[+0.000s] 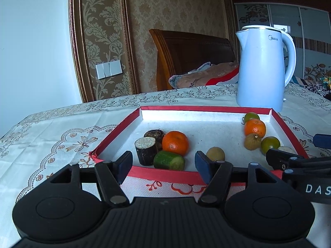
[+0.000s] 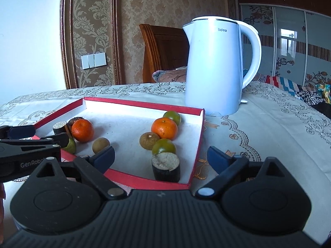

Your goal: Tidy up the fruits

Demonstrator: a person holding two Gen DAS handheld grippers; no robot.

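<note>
A red-rimmed tray (image 1: pixel 163 176) (image 2: pixel 196 144) holds the fruit. At its left sit an orange (image 1: pixel 175 143) (image 2: pixel 82 130), a dark sugarcane piece (image 1: pixel 146 150) (image 2: pixel 60 127), a green cucumber piece (image 1: pixel 169 160) and a dark round fruit (image 1: pixel 154 133). A tan longan (image 1: pixel 215 154) (image 2: pixel 100 145) lies mid-front. At the right lie an orange (image 1: pixel 254 127) (image 2: pixel 164 128), two green citrus (image 1: pixel 270 144) (image 2: pixel 164 146), a brown fruit (image 1: pixel 252 141) (image 2: pixel 149 140) and a sugarcane piece (image 2: pixel 166 167). My left gripper (image 1: pixel 163 163) is open at the tray's front edge. My right gripper (image 2: pixel 160 157) is open around the right sugarcane piece.
A white electric kettle (image 1: pixel 261 68) (image 2: pixel 215 70) stands on the patterned tablecloth (image 1: pixel 51 144) just behind the tray's far right corner. A wooden headboard and bedding lie beyond the table. The right gripper's body (image 1: pixel 300 165) shows at the left view's right edge.
</note>
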